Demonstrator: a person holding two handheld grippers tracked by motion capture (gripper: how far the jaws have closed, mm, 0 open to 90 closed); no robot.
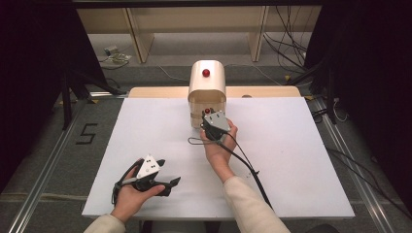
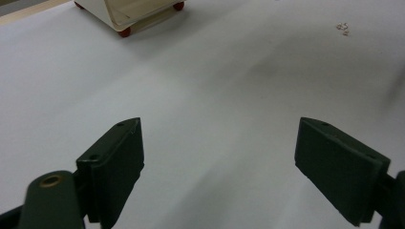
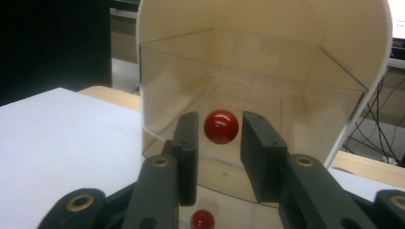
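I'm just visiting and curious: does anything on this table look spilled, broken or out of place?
Nothing looks spilled or broken. The cream box stands upright at the far edge of the white table. The right tool has its jaws on either side of the red knob, with small gaps. The left tool rests open. Tiny specks lie on the tabletop.

A cream round-topped box [image 1: 207, 87] stands upright at the table's 12 o'clock edge, its clear front drawer [image 3: 248, 129] bearing 1 glossy red knob [image 3: 221, 126] at centre.
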